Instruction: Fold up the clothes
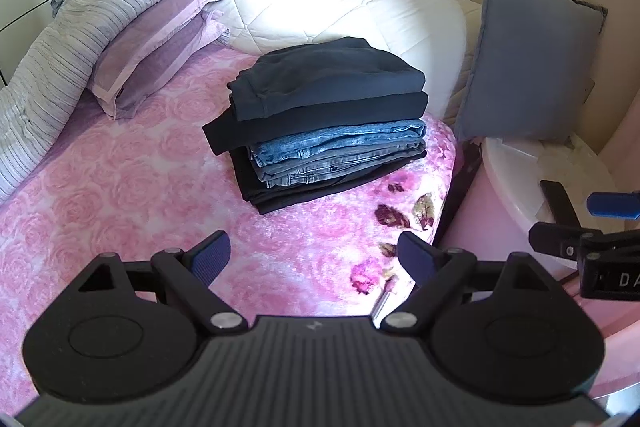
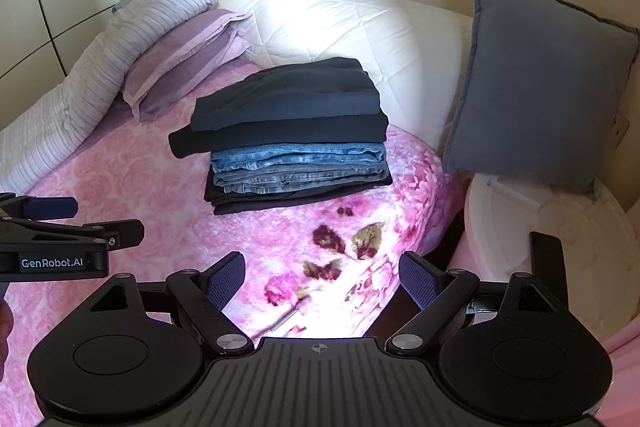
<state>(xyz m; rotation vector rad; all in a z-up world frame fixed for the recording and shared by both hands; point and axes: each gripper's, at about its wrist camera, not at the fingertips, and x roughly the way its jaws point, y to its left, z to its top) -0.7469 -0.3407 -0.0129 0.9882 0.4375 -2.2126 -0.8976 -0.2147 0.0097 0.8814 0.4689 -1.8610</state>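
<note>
1. The left gripper (image 1: 314, 255) stood with its jaws spread wide and held nothing; it hung above the pink rose-patterned bedspread (image 1: 120, 195), apart from the clothes.
2. The right gripper (image 2: 322, 277) was likewise spread wide and empty, poised over the near corner of the bedspread (image 2: 140, 179).
3. The stack of folded clothes (image 1: 324, 119) rested on the bedspread, well ahead of both grippers and just before the white quilted headboard (image 1: 340, 7).
4. In the stack (image 2: 292, 135), dark garments lay on top, folded blue jeans (image 2: 300, 167) in the middle and a black item at the bottom.
5. A grey-blue cushion (image 2: 540, 99) leaned upright to the right of the stack, above a white round lid (image 2: 540, 247).
6. A purple pillow (image 1: 160, 47) and a striped duvet (image 1: 68, 55) lay to the left.
</note>
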